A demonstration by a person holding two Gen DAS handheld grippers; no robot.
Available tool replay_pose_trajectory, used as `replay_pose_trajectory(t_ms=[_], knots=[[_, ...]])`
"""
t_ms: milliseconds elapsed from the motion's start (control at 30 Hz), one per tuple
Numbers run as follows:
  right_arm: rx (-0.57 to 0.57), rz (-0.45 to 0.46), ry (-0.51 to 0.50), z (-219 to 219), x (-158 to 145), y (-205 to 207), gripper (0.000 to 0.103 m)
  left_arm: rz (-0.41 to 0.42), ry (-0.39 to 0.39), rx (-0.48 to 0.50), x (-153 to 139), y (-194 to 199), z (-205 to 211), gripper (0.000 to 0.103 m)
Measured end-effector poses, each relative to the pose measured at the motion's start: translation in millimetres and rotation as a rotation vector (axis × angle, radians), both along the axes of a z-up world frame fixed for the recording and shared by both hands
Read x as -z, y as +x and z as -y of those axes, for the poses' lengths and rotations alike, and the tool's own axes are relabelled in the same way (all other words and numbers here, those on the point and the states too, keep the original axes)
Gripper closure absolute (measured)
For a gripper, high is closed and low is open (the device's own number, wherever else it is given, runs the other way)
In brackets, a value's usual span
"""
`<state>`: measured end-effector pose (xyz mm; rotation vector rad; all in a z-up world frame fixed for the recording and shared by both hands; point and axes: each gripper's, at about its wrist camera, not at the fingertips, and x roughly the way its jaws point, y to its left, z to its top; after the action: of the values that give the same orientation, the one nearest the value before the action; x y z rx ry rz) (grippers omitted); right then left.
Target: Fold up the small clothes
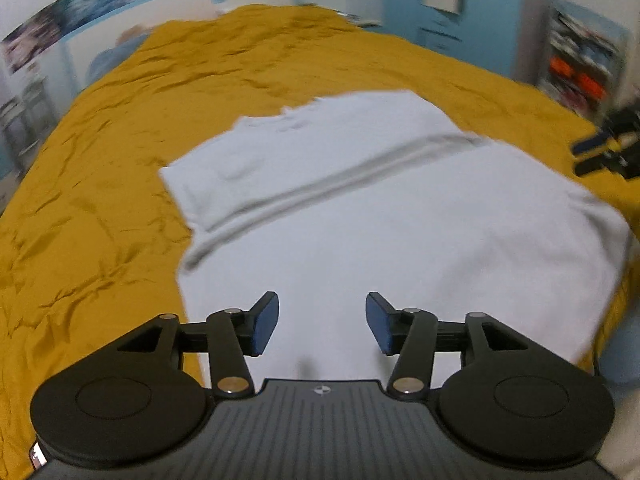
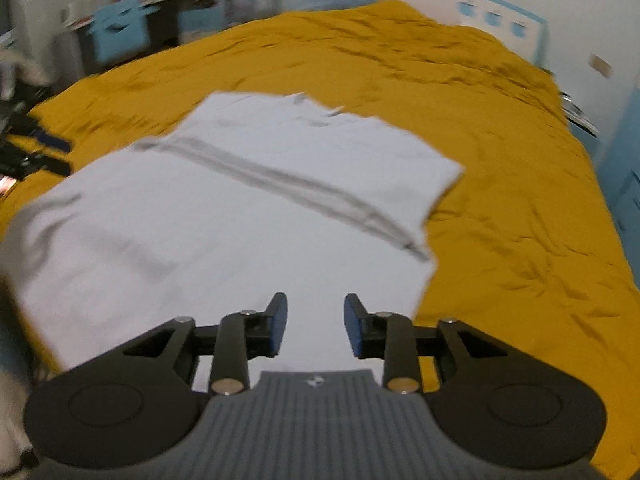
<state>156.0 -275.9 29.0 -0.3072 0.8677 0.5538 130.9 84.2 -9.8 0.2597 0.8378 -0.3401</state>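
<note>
Left wrist view: left gripper [image 1: 322, 322] sits at 6 o'clock, jaws apart, nothing between the blue pads [image 1: 265, 325], only cloth seen below through the gap. White T-shirt [image 1: 380, 216] fills the centre of the view and runs from 6 o'clock out toward 12 and 3. It lies flat on the mustard bedspread [image 1: 100, 184]. Far part of the shirt is doubled over the near part; the fold's hem shows as a grey double line running from about 8 o'clock to 2 o'clock. Neck opening sits at the shirt's far edge, toward 12. Right gripper shows at 3 o'clock, at the frame edge, over the bedspread, just beside the shirt's right corner; blurred, its jaws can't be read here. Blue-and-white wall [image 1: 440, 8] and shelves at 12 to 2, all smeared.

Right wrist view: right gripper [image 2: 316, 324] at 6 o'clock, jaws parted with a narrower gap, nothing held, pads clear of the cloth. Same T-shirt spans 9 o'clock to centre, fold hem slanting from 10 o'clock down to 4. Shirt's right edge ends at about 4 o'clock, bare bedspread beyond it through 3 and 1. Left gripper visible at 9 o'clock on the frame edge, over the bedspread near the shirt's far-left corner. Blue storage boxes [image 2: 116, 30] at 11.
</note>
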Motion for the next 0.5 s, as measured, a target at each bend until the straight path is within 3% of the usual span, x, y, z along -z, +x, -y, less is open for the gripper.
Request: replay_pose_trajectory(t_ms=[167,267,500], knots=[[-0.096,-0.024,-0.033,-12,13,-44,0.062,-0.026,0.047,0.115,10,-34,10,0.034],[-0.118,-0.047,-0.054,-13,21,-67,0.054,-0.045,0.084,0.178,15,-54,12,0.021],[-0.137,-0.057,-0.128,-1,37,-99,0.044,-0.089,0.222,0.274,39,-92,17,0.017]])
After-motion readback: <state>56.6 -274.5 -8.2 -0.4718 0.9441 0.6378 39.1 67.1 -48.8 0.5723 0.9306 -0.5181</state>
